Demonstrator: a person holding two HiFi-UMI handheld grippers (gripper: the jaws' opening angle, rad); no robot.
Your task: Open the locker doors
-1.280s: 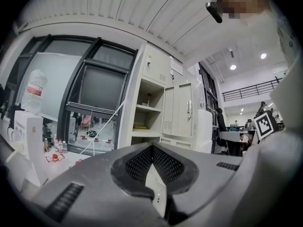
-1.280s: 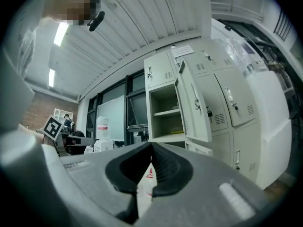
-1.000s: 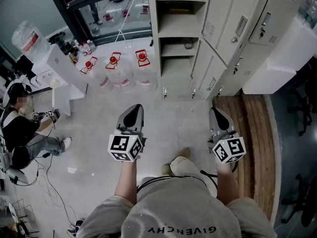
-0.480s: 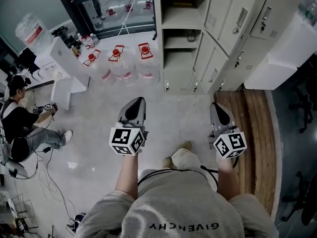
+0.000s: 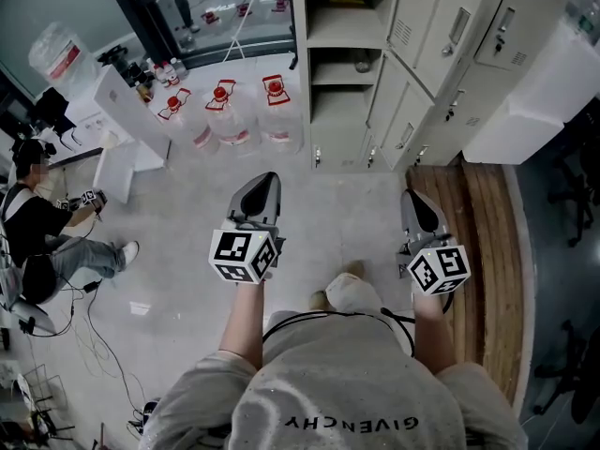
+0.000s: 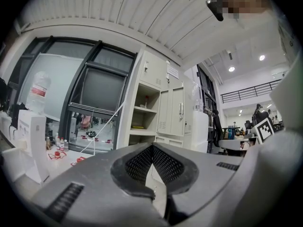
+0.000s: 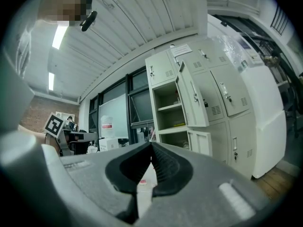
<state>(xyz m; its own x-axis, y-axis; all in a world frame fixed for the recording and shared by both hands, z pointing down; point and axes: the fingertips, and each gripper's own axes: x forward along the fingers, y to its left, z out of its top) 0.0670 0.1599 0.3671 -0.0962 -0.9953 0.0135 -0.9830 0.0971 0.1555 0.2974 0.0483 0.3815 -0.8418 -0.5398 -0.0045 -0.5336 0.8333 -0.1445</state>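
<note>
1. The locker bank [image 5: 349, 73] stands at 12 to 1 o'clock in the head view, across bare floor from the person and well apart from both grippers.
2. Its left-hand column is already open, with shelves showing. In the right gripper view an open door [image 7: 192, 96] hangs out from that column.
3. The closed doors [image 5: 450, 40] to the right, at about 1 o'clock, are flush with their handles untouched. I judge the task to be partly done, with most doors left.
4. The left gripper [image 5: 261, 190] near centre has its jaws pressed together on nothing. The right gripper [image 5: 418, 210], at 3 to 4 o'clock, is likewise closed and empty.
5. The head view's upper edge cuts off the locker tops. A white cabinet [image 5: 534, 101] at 2 o'clock hides the far right of the bank, so the remaining doors cannot be counted.
6. Whether the lowest doors of the open column are ajar is hard to make out.
</note>
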